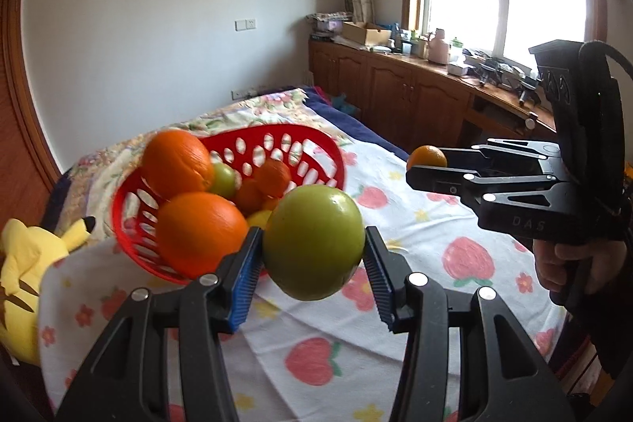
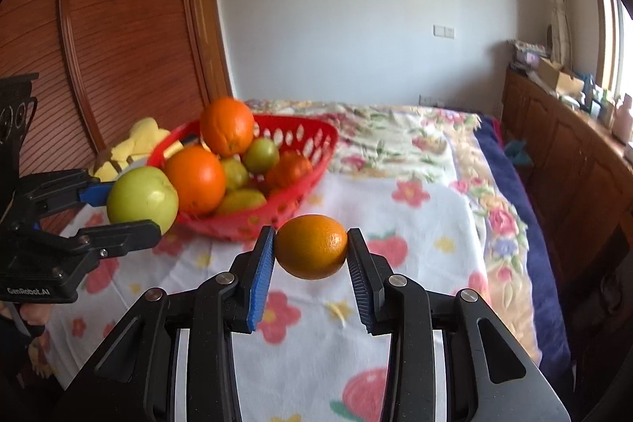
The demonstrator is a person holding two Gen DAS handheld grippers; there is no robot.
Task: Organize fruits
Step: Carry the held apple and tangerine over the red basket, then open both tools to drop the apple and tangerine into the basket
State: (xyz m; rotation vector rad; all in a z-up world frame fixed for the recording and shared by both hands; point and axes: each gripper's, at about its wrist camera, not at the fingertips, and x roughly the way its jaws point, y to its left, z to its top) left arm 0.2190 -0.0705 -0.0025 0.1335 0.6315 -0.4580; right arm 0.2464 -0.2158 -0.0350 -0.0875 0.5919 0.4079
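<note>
My left gripper (image 1: 313, 256) is shut on a green apple (image 1: 313, 242) and holds it above the bed, just in front of the red basket (image 1: 316, 149). The basket holds two big oranges (image 1: 199, 232), smaller oranges (image 1: 273, 171) and green fruit (image 1: 223, 180). My right gripper (image 2: 310, 252) is shut on a small orange (image 2: 311, 246) and holds it above the cloth, in front of the basket (image 2: 312, 135). The right gripper also shows in the left wrist view (image 1: 425, 165) with the small orange (image 1: 427, 155). The left gripper (image 2: 126, 208) with the apple (image 2: 142, 198) shows in the right wrist view.
The basket sits on a white cloth with strawberry and flower print (image 1: 415, 224) over a bed. A yellow plush toy (image 1: 23, 263) lies at the bed's left edge. Wooden cabinets (image 1: 395, 82) with clutter run under the window. A wooden wardrobe (image 2: 118, 46) stands behind the basket.
</note>
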